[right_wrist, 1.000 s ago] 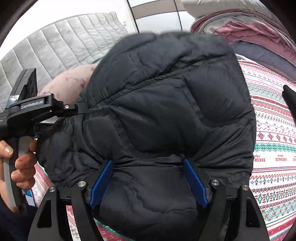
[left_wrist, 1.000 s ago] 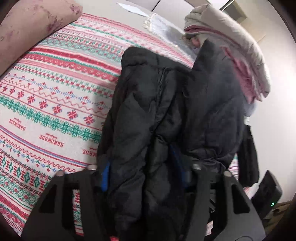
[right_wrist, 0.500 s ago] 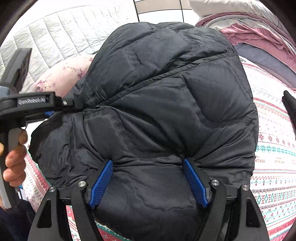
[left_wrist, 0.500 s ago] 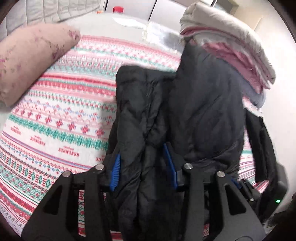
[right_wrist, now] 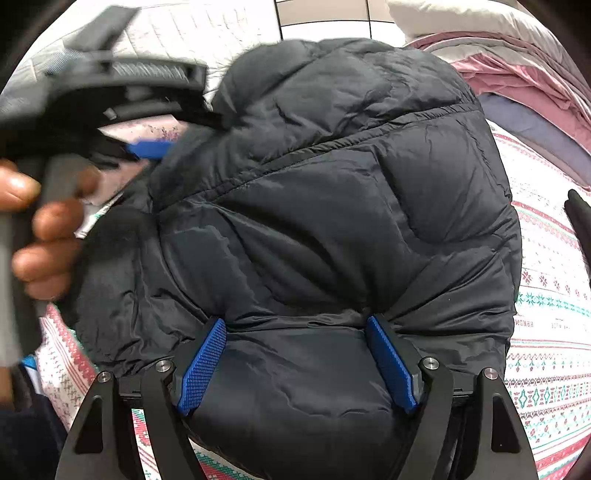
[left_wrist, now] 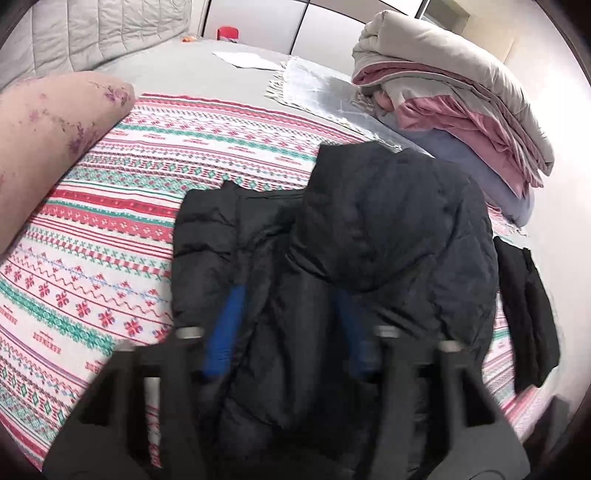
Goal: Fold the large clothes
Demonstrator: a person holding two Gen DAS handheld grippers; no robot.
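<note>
A black puffer jacket (left_wrist: pixel 373 243) lies bunched on the patterned red, white and green bedspread (left_wrist: pixel 122 229). My left gripper (left_wrist: pixel 291 325) has its blue pads on either side of a fold of the jacket and is blurred by motion. In the right wrist view the jacket (right_wrist: pixel 332 206) fills the middle, and my right gripper (right_wrist: pixel 295 354) is shut on its thick lower edge. The left gripper (right_wrist: pixel 147 147), with the hand that holds it, shows at the upper left of that view, at the jacket's far edge.
A pink flowered pillow (left_wrist: pixel 44 144) lies at the left. A pile of folded quilts (left_wrist: pixel 454 99) sits at the back right, over a grey fringed cloth (left_wrist: pixel 314 88). Another black garment (left_wrist: pixel 528 314) lies at the right. A padded headboard (left_wrist: pixel 92 33) is behind.
The left gripper has pulled back and tilted up, so more of the bed and the quilt pile shows. The jacket has sunk lower onto the bed. The right gripper keeps its hold.
</note>
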